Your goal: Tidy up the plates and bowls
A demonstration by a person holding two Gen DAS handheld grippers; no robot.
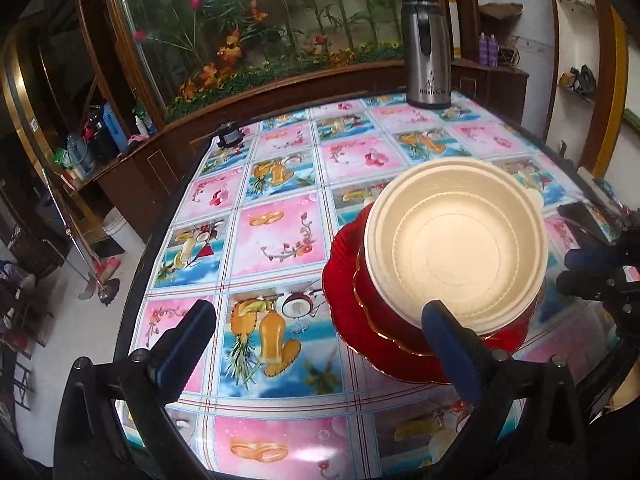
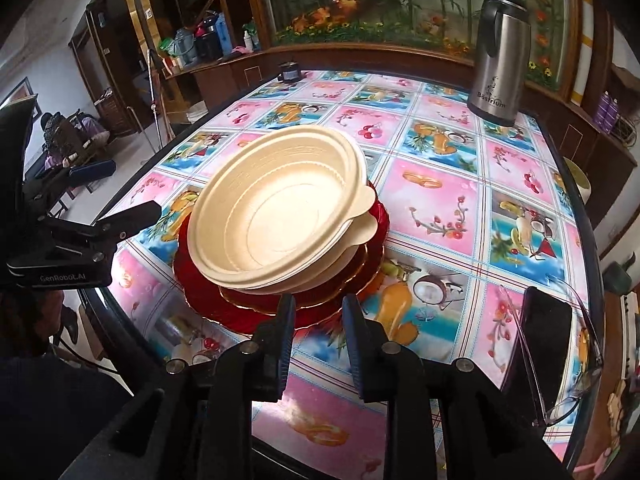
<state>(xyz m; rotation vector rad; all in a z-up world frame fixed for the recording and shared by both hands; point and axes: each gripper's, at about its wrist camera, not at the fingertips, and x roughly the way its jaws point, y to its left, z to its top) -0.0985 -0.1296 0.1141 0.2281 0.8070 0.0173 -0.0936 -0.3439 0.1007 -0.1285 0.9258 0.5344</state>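
A stack stands on the table: a red plate [image 1: 344, 304] [image 2: 208, 300] at the bottom, a red bowl [image 1: 380, 308] [image 2: 320, 292] on it, and cream bowls [image 1: 456, 240] [image 2: 276, 208] nested on top. My left gripper [image 1: 320, 328] is open and empty, its right finger [image 1: 448, 340] against the near side of the stack. My right gripper [image 2: 316, 316] is narrowly open and empty, just in front of the red plate's near edge. Each gripper shows in the other's view, the right [image 1: 592, 268] and the left [image 2: 100, 196].
A steel thermos [image 1: 426, 52] [image 2: 500, 56] stands at the table's far side. A small dark jar [image 1: 230, 134] [image 2: 290, 72] sits at the far edge. A phone [image 2: 544, 336] and glasses [image 2: 576, 380] lie at the right. The table [image 1: 276, 236] has a patterned cloth.
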